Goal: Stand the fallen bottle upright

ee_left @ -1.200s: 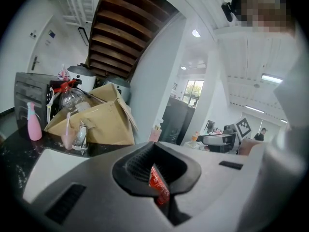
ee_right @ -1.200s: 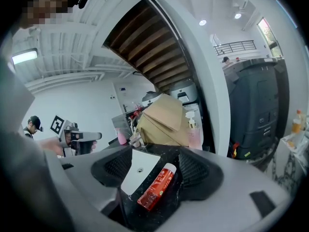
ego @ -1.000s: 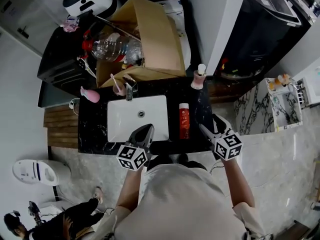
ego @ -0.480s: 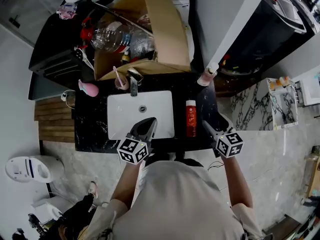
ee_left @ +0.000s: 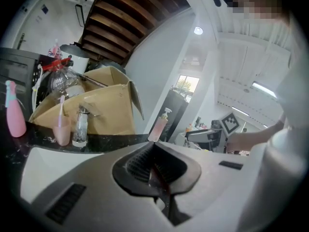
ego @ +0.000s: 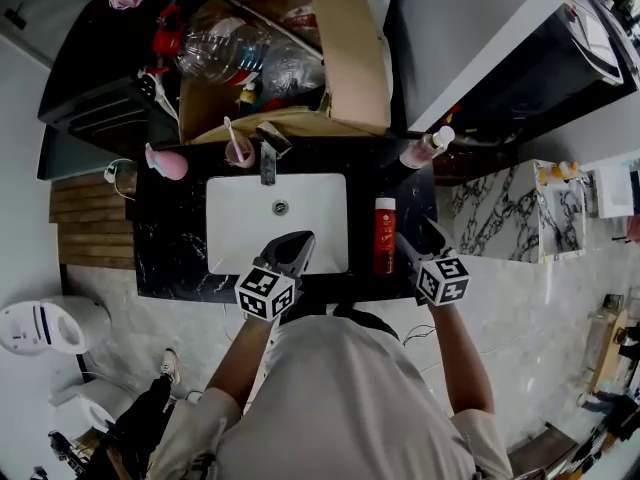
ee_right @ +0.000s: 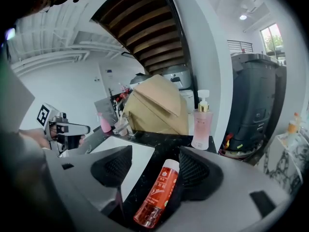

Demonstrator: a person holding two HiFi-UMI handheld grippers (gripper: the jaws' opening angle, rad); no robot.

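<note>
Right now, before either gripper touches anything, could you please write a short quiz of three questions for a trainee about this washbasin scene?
1. True or false: the red plastic bottle with the white cap lies on its side on the black marble counter, right of the white rectangular sink.
2. Choose one: the jaws of the right gripper are A) shut on the red bottle, B) open, pressing on nothing, C) shut and empty.
3. Short answer: what stands upright at the counter's back right corner?
Key: 1 true; 2 B; 3 the pink pump bottle.
</note>
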